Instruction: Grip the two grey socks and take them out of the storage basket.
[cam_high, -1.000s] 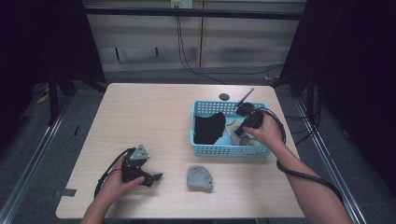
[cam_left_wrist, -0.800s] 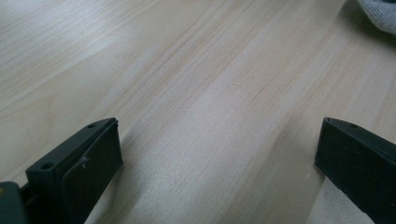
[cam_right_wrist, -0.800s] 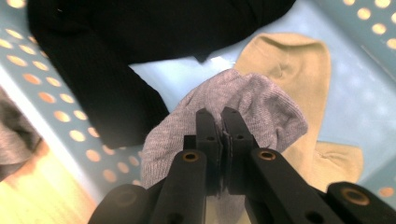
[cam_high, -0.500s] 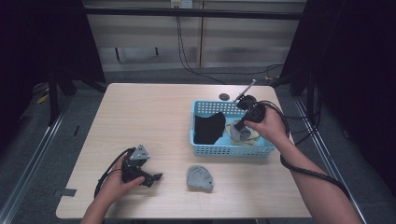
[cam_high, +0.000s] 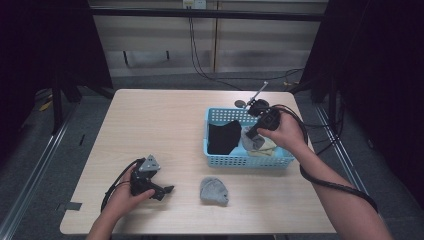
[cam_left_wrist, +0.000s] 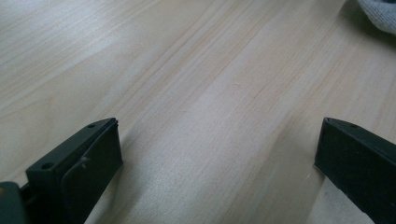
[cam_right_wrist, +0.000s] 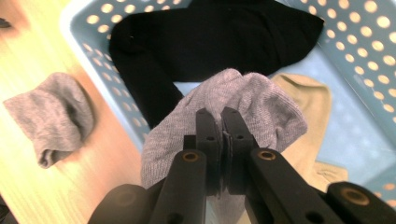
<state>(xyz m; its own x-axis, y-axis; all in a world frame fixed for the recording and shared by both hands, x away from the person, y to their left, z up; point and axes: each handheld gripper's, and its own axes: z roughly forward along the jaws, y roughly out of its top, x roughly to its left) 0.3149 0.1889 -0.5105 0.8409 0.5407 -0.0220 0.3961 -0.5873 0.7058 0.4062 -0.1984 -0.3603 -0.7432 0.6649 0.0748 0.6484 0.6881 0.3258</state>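
My right gripper (cam_right_wrist: 222, 114) (cam_high: 252, 134) is shut on a grey sock (cam_right_wrist: 243, 105) (cam_high: 251, 140) and holds it lifted above the blue basket (cam_high: 250, 161) (cam_right_wrist: 369, 42). Inside the basket lie a black sock (cam_high: 223, 136) (cam_right_wrist: 205, 42) and a beige sock (cam_high: 267, 148) (cam_right_wrist: 308, 121). A second grey sock (cam_high: 213, 190) (cam_right_wrist: 51, 116) lies bunched on the table in front of the basket. My left gripper (cam_high: 162, 191) (cam_left_wrist: 219, 154) rests low on the wooden table at the front left, open, with only bare wood between its jaws.
The wooden table (cam_high: 165, 125) has free room across its left and far parts. A small dark round object (cam_high: 239, 104) lies just behind the basket. Cables trail from both grippers; the right one loops past the table's right edge.
My right gripper has risen from the basket with the grey sock pinched in it. The left hand and gripper have stayed where they were.
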